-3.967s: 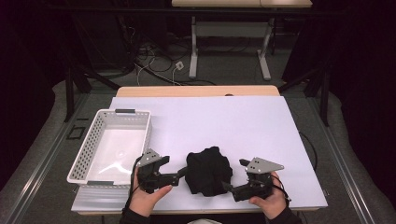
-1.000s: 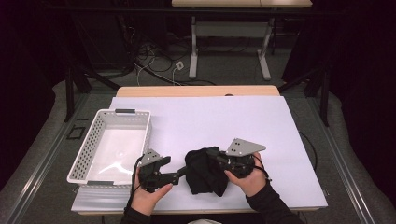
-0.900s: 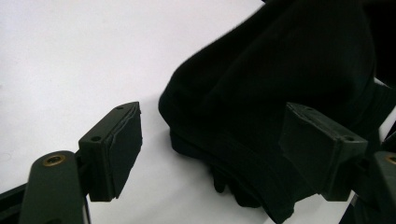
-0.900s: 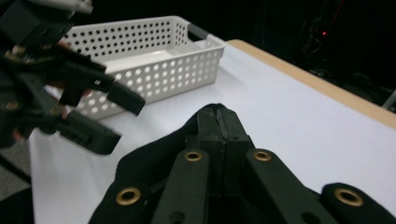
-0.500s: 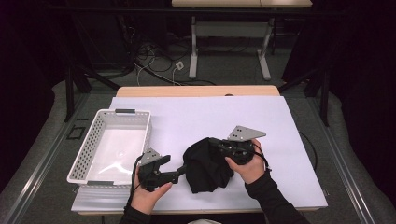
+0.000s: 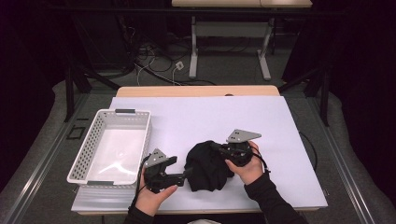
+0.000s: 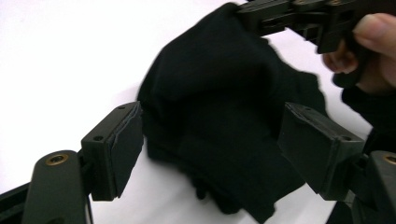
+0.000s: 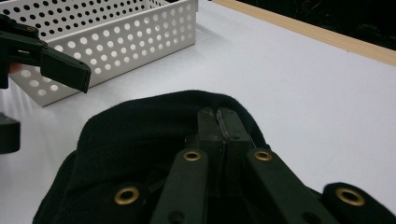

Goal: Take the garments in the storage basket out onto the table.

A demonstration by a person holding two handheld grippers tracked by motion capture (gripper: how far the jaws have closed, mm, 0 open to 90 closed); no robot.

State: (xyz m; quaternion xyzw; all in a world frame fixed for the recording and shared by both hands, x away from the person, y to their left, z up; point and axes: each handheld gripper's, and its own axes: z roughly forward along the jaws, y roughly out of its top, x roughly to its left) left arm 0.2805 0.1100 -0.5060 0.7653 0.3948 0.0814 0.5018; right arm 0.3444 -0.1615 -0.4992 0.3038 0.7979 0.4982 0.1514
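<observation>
The black garment lies bunched in a soft heap on the near middle of the white tabletop, between the two hands. It looks light and limp, a knitted or jersey cloth with no stiffness of its own: it will sag and trail from wherever it is pinched, and folds will likely slide over one another rather than hold a shape. It is not fragile and not slippery, so a firm pinch on a doubled edge or a hem should carry it; a hold on a single loose layer would probably let the rest drag across the tabletop.

The right tongs come in from the right and are clamped tight on an upper fold of the cloth at the far right of the heap; in the right gripper view the two jaws meet with the fabric's raised rim caught at their tips. The left tongs stand spread wide just beside the heap's near left edge, the cloth lying ahead of their pads and none of it pressed.

Farther left, well apart from the garment, sits a white perforated basket; its inside is bare.
</observation>
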